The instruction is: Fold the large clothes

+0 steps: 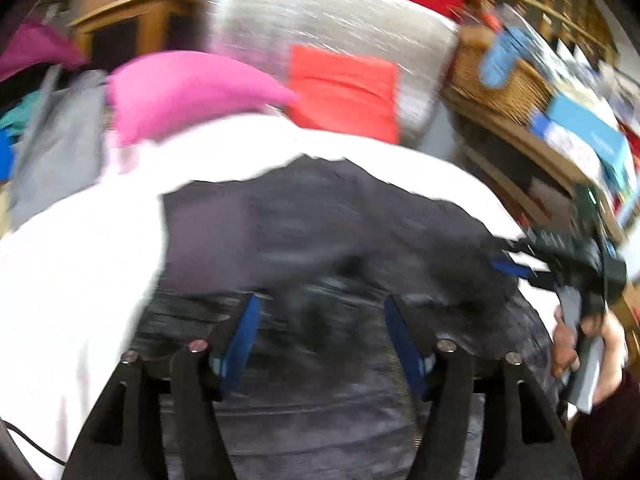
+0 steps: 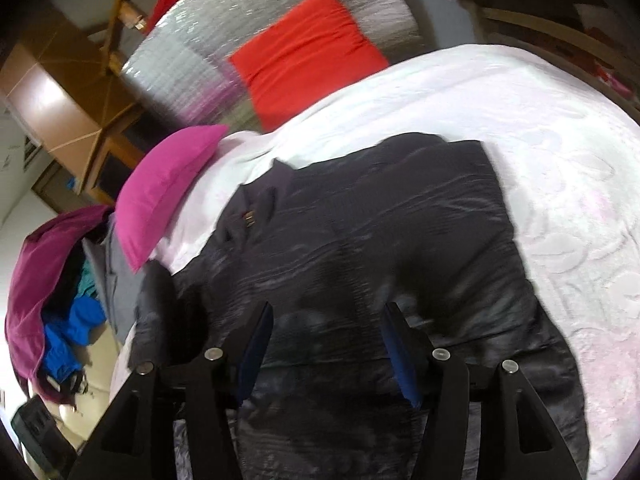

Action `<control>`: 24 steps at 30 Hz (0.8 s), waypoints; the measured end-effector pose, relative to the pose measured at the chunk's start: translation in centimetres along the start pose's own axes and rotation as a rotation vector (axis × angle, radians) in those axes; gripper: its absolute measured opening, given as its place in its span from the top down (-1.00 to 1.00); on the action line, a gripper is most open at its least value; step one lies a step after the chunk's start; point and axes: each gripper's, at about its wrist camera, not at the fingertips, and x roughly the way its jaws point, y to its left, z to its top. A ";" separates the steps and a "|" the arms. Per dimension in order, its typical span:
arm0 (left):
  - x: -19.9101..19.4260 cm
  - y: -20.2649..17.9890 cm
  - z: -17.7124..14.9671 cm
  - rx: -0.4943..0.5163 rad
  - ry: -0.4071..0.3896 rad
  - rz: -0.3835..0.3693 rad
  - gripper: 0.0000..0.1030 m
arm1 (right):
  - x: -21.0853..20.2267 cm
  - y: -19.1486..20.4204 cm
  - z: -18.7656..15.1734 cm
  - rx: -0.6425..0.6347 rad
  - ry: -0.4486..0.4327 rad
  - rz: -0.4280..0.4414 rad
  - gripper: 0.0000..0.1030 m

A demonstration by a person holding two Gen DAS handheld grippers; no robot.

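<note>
The left gripper (image 1: 320, 320) hangs with its jaws apart and nothing between them, just above a dark garment (image 1: 320, 232). The right gripper (image 2: 326, 332) is likewise parted and empty over the same cloth. The dark garment (image 2: 380, 240) lies spread on a white bedspread (image 2: 560, 160), near a pink pillow (image 2: 168, 188) and a red cushion (image 2: 304, 56).

White bed (image 2: 540, 152) carries dark garment (image 2: 380, 240), pink pillow (image 2: 168, 188), red cushion (image 2: 304, 60)
</note>
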 end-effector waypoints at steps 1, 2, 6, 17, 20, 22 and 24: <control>-0.4 2.3 0.4 -0.072 -0.015 0.028 -0.34 | 0.1 0.6 -0.2 -0.016 0.001 0.002 -0.17; -0.3 3.8 0.6 -0.133 -0.017 0.036 -0.34 | 0.1 1.2 -0.4 -0.032 0.002 0.000 -0.17; 1.4 9.8 0.8 -0.391 0.025 -0.024 -0.34 | 0.2 2.5 -1.1 -0.063 0.003 0.023 -0.17; 7.5 10.5 2.2 -0.504 0.093 -0.196 0.59 | 1.9 2.9 -1.4 -0.083 0.029 -0.007 -0.17; 7.5 9.3 2.7 -0.476 0.077 -0.230 0.93 | 2.0 2.7 -1.3 -0.089 0.031 -0.019 -0.17; 7.8 8.1 3.3 -0.435 0.060 -0.260 0.93 | 1.8 2.3 -1.2 -0.085 0.025 -0.024 -0.17; 7.6 5.8 3.6 -0.375 0.048 -0.304 0.94 | 1.6 1.9 -1.1 -0.076 0.019 -0.029 -0.17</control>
